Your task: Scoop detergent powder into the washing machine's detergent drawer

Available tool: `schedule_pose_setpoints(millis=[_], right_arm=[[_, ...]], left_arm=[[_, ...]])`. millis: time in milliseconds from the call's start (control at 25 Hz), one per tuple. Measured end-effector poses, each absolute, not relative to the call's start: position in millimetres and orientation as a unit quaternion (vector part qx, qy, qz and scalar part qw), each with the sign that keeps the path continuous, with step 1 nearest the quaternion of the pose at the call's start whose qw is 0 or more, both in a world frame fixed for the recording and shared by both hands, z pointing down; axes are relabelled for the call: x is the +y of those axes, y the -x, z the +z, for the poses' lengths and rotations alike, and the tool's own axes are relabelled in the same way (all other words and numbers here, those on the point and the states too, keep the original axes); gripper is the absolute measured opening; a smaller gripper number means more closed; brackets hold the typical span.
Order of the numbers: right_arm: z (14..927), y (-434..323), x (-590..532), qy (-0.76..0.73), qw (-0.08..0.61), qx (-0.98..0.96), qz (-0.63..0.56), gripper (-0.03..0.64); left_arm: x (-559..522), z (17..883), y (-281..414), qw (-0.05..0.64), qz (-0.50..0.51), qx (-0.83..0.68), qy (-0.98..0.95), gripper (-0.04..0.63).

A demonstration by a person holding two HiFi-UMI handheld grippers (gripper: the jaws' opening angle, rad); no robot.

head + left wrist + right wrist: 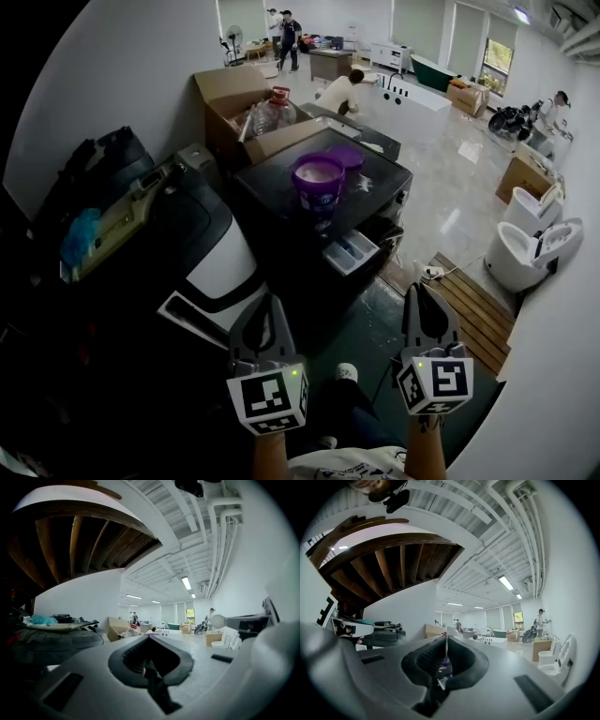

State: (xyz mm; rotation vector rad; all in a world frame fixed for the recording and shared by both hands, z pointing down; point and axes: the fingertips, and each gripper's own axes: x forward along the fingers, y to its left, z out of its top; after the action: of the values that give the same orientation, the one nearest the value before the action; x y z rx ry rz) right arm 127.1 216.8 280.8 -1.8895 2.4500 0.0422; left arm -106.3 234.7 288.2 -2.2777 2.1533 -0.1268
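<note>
Both closed: left tool (266,302), right tool (418,291) | detergent drawer (351,251) well ahead

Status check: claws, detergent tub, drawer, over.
Left claw shut, empty; right claw shut, empty. Detergent tub open on washing machine, drawer pulled out below it. Nothing seen in the way.

Purple tub (318,181) (perhaps its lid (347,156) behind) atop dark washer (274,183), open drawer (351,253) below, left claw (271,302) and right claw (418,291) low

Grey left gripper (269,302), right gripper (418,291); marker cubes (269,398)
</note>
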Motion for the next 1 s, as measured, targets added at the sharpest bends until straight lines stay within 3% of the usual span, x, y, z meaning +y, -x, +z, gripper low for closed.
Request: schedule_pose_setpoints(millis=[1000], right_arm=[[259, -122, -65, 0.509, 0.031, 0.86, 0.019, 0.023]], left_arm=[[-11, 268, 85, 0.008, -0.04, 0.749, 0.661, 0.002]])
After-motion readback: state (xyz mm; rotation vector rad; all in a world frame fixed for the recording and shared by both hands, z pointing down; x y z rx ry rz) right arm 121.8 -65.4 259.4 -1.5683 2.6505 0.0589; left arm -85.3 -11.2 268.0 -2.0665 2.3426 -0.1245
